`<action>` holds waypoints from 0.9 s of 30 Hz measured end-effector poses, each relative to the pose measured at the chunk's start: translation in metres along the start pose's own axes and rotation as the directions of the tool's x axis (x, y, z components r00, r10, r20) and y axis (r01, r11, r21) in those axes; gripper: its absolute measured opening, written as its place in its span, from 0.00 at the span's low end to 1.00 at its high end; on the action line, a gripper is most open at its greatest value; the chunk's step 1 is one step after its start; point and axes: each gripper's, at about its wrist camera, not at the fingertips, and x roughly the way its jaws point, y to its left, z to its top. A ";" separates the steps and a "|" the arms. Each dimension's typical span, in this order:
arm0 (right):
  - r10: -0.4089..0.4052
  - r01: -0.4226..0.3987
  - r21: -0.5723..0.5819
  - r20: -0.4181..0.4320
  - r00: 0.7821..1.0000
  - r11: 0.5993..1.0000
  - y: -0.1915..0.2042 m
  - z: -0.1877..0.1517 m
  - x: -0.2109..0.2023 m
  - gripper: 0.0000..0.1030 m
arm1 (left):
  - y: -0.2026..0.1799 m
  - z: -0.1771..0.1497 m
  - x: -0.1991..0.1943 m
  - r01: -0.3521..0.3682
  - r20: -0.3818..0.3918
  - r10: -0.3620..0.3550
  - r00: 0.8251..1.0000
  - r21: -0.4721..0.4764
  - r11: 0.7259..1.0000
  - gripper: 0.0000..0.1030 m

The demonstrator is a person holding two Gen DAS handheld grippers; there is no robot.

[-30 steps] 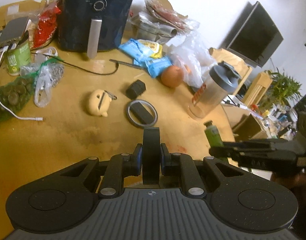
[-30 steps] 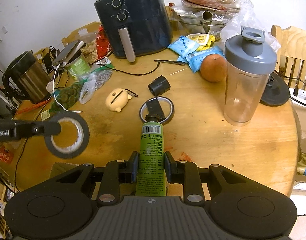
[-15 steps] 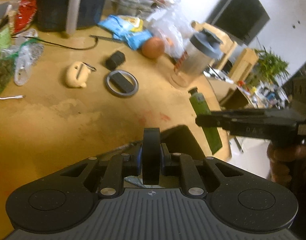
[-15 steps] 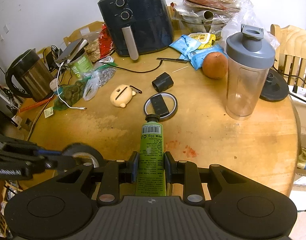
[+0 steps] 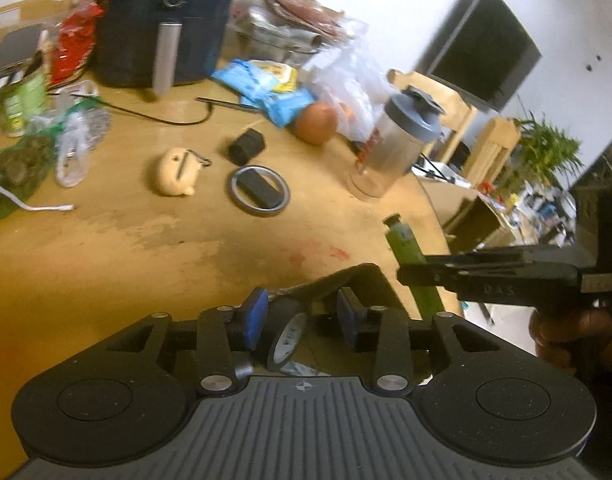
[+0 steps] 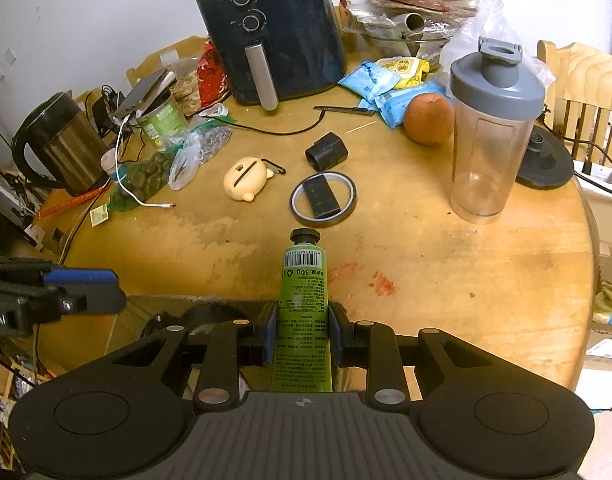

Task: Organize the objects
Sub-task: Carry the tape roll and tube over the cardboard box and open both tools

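Green tube (image 6: 303,308) clamped in right tongs (image 6: 301,338), left tongs (image 5: 301,316) spread wide, black tape roll (image 5: 285,334) loose between them, wooden table (image 6: 446,264) beyond.

Warm indoor light; left wrist view motion-blurred, right wrist view sharp. Fisheye bends the edges, dark corners, glare on the wall (image 5: 386,8).

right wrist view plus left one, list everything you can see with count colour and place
air fryer: 1, dark blue, table back
kettle: 1, steel, far left
shaker bottle: 1, clear, grey lid, right
orange: 1, beside shaker
snack packets: several, blue and yellow, behind orange
earbud case: 1, cream, centre
tape ring: 1, grey, around black block
green tube: 1, in right gripper
black tape roll: 1, tilted between open left gripper fingers
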 end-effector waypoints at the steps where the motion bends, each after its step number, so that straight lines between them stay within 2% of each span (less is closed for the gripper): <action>1: 0.001 -0.001 -0.001 -0.002 1.000 1.000 0.001 -0.001 0.000 0.29 | 0.002 -0.001 -0.002 -0.007 0.003 0.007 1.000 -0.007 1.000 0.37; 10: 0.012 -0.013 -0.034 -0.015 1.000 0.999 0.015 -0.003 0.003 0.29 | 0.020 -0.010 -0.012 -0.050 0.006 0.051 0.999 -0.059 0.997 0.37; 22: 0.019 -0.023 -0.104 -0.044 0.999 0.994 0.033 -0.005 0.007 0.29 | 0.030 -0.018 -0.020 -0.070 0.019 0.072 0.997 -0.083 0.994 0.37; 27: 0.010 -0.019 -0.094 -0.100 0.995 0.995 0.031 -0.006 0.015 0.29 | 0.034 -0.020 -0.023 -0.077 0.022 0.080 0.997 -0.100 0.992 0.37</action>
